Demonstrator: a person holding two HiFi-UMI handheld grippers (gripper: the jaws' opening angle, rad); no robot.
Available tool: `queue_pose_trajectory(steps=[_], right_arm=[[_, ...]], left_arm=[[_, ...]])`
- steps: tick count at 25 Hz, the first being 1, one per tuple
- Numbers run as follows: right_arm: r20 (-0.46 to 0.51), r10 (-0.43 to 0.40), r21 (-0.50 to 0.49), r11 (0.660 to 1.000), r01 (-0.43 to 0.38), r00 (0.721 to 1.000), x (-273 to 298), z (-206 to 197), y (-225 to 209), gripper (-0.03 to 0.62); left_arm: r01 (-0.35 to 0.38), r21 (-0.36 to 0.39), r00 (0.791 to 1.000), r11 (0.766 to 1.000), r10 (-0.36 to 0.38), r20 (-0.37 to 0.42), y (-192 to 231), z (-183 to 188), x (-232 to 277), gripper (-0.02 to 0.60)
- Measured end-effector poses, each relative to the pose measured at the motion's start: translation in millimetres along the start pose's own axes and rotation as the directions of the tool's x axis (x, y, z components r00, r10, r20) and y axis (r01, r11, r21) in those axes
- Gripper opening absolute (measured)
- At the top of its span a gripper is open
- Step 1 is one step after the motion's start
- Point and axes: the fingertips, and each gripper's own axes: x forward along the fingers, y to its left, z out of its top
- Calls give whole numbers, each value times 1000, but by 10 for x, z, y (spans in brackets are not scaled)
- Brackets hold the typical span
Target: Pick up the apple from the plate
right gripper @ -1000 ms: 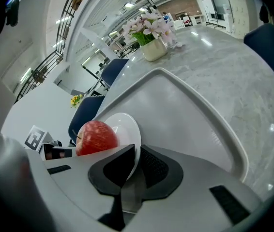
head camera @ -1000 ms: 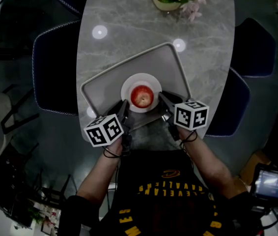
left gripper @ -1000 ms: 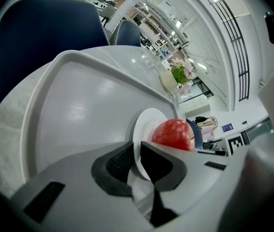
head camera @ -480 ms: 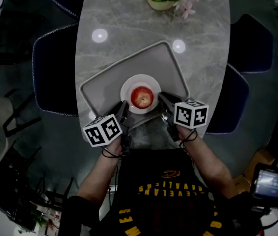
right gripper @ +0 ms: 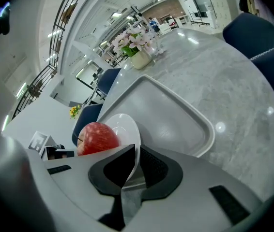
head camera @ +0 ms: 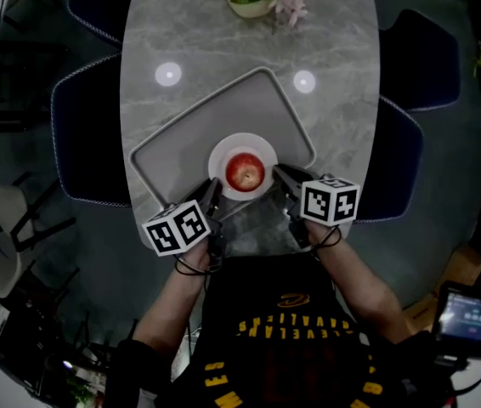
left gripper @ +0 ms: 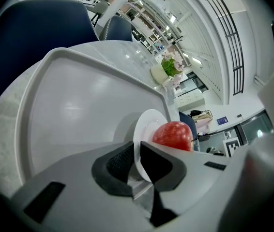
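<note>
The red apple (head camera: 244, 172) sits mid-plate on the white plate (head camera: 262, 147), whose rim is pinched on opposite sides by the narrowed jaws of the left gripper (head camera: 212, 194) and the right gripper (head camera: 280, 176).

The head view looks steeply down on the bench (head camera: 223, 49) from above, with the left tool (head camera: 211, 195) and right tool (head camera: 281, 177) low in its frame. Each tool view sits close behind its own jaws and looks along them. All three views share the plate (head camera: 219, 155), apple (head camera: 244, 172) and tray (head camera: 189, 134) ahead of the tools.
</note>
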Motion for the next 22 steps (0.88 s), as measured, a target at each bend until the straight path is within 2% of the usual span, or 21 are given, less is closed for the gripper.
queue_pose_trajectory(steps=[10, 22], right_arm=[[44, 21, 31, 999, -23, 999, -347, -147, -125, 41], [87, 9, 78, 997, -16, 996, -906, -619, -553, 40]], left_arm=[[0, 40, 1000, 999, 1, -27, -253, -278, -18, 43], [15, 87, 997, 996, -8, -73, -594, -953, 87, 43]])
